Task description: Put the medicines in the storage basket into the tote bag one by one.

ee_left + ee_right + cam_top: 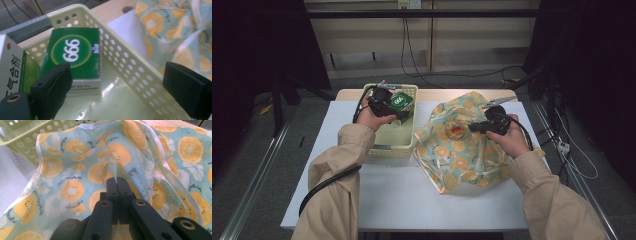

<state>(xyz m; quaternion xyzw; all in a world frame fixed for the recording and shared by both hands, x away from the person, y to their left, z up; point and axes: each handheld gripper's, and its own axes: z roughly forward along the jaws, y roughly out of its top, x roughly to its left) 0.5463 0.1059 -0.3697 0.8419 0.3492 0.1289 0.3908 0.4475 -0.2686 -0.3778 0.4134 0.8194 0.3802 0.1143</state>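
Left hand-held gripper (398, 111) sits over the basket (408, 148) at the bench's (412, 195) back-left w/ the green box (401, 102) right at its tips. The high view can't settle the grip (hand & gripper body cover the jaws). Left gripper view does: jaws stand wide apart, released, one pad low in front of the box (75, 53), the other out past the basket wall (130, 60), so the wall runs between them. Whether the near pad touches the box, can't tell. Same view adds detail lost from above: white "999" in a ringed circle on the box face, box leaning against the basket's far corner, and a 2nd pack (11, 67), white w/ green print, just beside it at the frame's left edge.

Right hand-held gripper (479, 126) is on the bag (462, 155), a teal citrus-print one lying crumpled on the bench's right half, just beside the basket. From above, only the black body & hand resting on fabric, plus a small red patch (456, 131) near the tips. Right gripper view shows the grip (117, 185): jaws clenched together on a raised fold of the bag (72, 170), fabric pulled up into a ridge from the pinch. Basket corner (27, 142) sits top left there, bare bench (12, 175) below it.
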